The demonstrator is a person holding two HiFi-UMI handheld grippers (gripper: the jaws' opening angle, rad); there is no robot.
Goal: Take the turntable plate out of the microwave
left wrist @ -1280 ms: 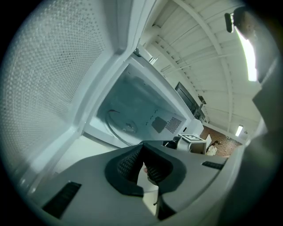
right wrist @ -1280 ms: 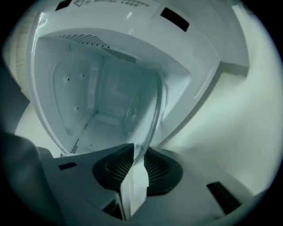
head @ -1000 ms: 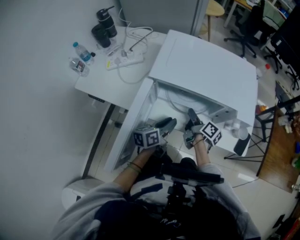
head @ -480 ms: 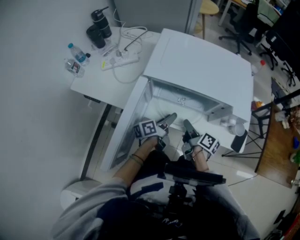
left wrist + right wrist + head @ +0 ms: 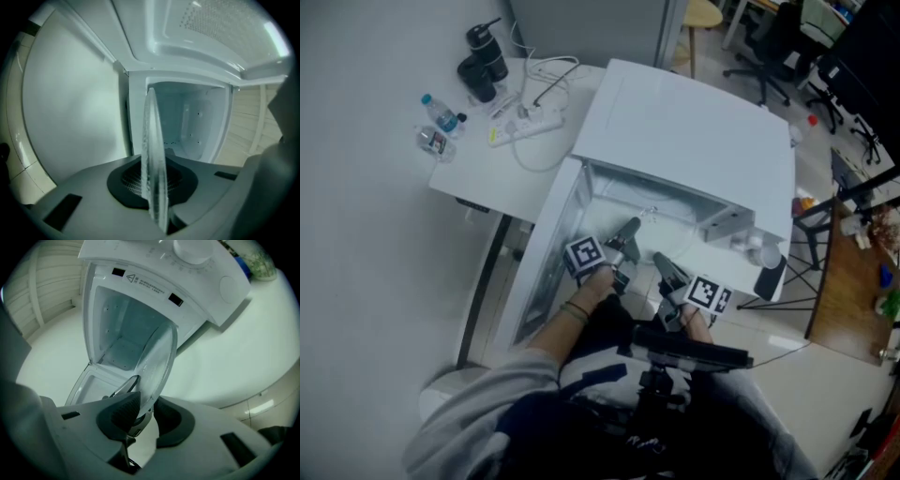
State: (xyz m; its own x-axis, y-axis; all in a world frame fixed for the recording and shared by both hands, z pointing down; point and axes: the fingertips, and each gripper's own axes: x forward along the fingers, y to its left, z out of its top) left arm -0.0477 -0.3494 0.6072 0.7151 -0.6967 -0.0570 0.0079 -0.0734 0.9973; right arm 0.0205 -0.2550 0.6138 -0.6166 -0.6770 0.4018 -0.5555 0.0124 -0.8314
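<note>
The clear glass turntable plate [image 5: 153,159] stands on edge between my two grippers, just in front of the open white microwave [image 5: 694,122]. My left gripper [image 5: 157,187] is shut on the plate's rim, and the empty cavity [image 5: 197,126] shows behind it. In the right gripper view the plate [image 5: 157,359] tilts up out of my right gripper [image 5: 143,416]. Its jaws are opening, and a gap shows beside the glass. In the head view the left gripper [image 5: 630,230] and right gripper [image 5: 661,262] sit close together at the microwave's mouth.
The microwave door [image 5: 546,253] hangs open on the left. On the white table behind are a power strip [image 5: 525,122], a water bottle [image 5: 439,112] and a black flask [image 5: 483,56]. Office chairs [image 5: 769,47] stand at the far right. A black rig [image 5: 684,347] sits at my chest.
My left gripper has rolled and shifted towards the microwave's mouth. My right gripper has drawn back towards me. Both have come closer together.
</note>
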